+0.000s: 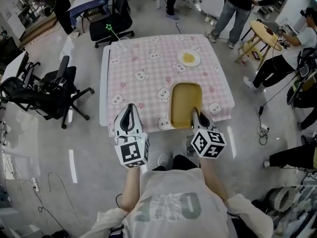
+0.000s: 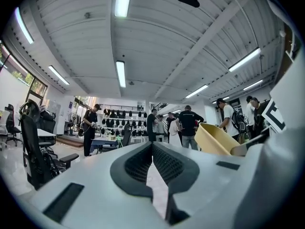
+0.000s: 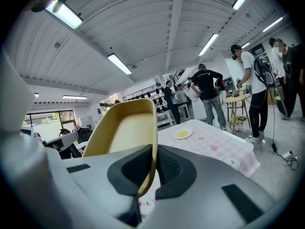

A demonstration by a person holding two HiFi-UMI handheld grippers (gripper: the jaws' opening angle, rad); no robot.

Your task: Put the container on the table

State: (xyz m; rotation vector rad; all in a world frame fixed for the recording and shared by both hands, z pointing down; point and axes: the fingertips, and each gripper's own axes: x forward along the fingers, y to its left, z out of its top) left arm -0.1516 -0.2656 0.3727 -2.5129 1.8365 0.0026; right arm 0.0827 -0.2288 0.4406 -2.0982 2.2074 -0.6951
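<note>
The container (image 1: 185, 104) is a yellow oblong tub. It hangs over the near edge of the table (image 1: 143, 58), which has a pink checked cloth with rabbit prints. My right gripper (image 1: 195, 114) is shut on the tub's near rim. In the right gripper view the rim (image 3: 151, 142) runs between the two dark pads of the right gripper (image 3: 151, 168), and the tub (image 3: 126, 132) tilts up to the left. My left gripper (image 1: 130, 108) is at the table's near edge, left of the tub, shut and empty. In the left gripper view its tips (image 2: 152, 147) meet, and the tub (image 2: 217, 138) shows to the right.
A white plate with yellow food (image 1: 188, 58) lies on the far right part of the table and a clear glass (image 1: 123, 44) stands at the far left corner. Black office chairs (image 1: 54, 86) stand to the left. People and a wooden stool (image 1: 262, 36) are at the back right. Cables (image 1: 262, 128) lie on the floor.
</note>
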